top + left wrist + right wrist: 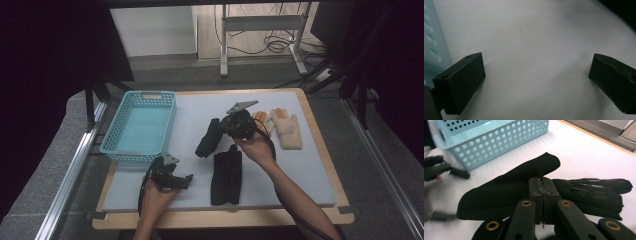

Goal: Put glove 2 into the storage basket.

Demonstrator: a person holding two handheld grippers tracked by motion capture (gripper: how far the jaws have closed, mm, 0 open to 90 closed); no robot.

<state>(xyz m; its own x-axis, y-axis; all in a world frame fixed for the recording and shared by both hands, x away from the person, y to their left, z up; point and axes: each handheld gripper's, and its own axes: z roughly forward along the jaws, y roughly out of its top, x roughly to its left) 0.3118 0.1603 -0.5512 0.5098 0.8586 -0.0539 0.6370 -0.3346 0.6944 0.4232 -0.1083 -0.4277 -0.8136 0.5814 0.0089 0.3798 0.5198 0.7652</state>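
Lying on the white mat (310,165), just right of the blue basket (141,121), a black glove (506,187) is pinched at its edge by the right gripper (543,195), jaws nearly together. Its length runs slantwise, away from the person. Its fingers are hidden, its fabric plain. The left gripper (536,75) is held wide, with nothing between.

Matt black cloth glove (506,187); basket (499,140) plastic (perforated).
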